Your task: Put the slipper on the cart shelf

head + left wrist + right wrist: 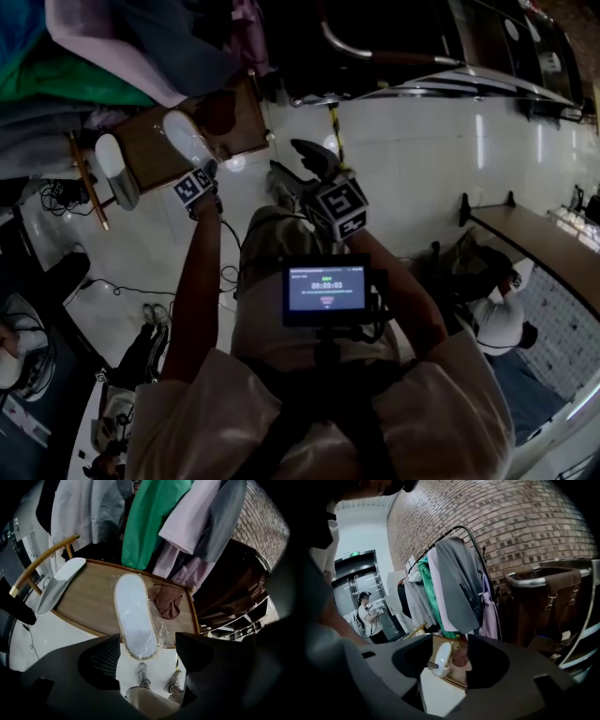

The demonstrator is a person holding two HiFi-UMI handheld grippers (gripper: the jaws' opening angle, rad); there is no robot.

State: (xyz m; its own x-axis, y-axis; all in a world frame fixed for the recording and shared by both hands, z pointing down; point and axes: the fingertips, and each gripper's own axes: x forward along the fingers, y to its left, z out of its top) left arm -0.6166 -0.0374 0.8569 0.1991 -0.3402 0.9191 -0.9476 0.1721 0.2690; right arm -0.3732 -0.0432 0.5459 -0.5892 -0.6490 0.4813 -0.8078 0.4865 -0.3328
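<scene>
Head view shows the slipper (pixel 186 138) on the shelf (pixel 150 159); left gripper view, left gripper (pixel 147 651) released near its overhanging end, seemingly light, soft, slippery in plastic, best pinched across the sole; right gripper view, right gripper (pixel 449 649) released, empty.

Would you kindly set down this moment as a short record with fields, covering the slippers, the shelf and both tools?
wooden shelf: below hanging clothes
wrapped slipper: in clear plastic, on the shelf, near end overhanging
second slipper: at the shelf's left edge, overhanging
brown cloth: beside the wrapped slipper
left tool: open, aimed at the wrapped slipper's near end
right tool: open, empty
</scene>
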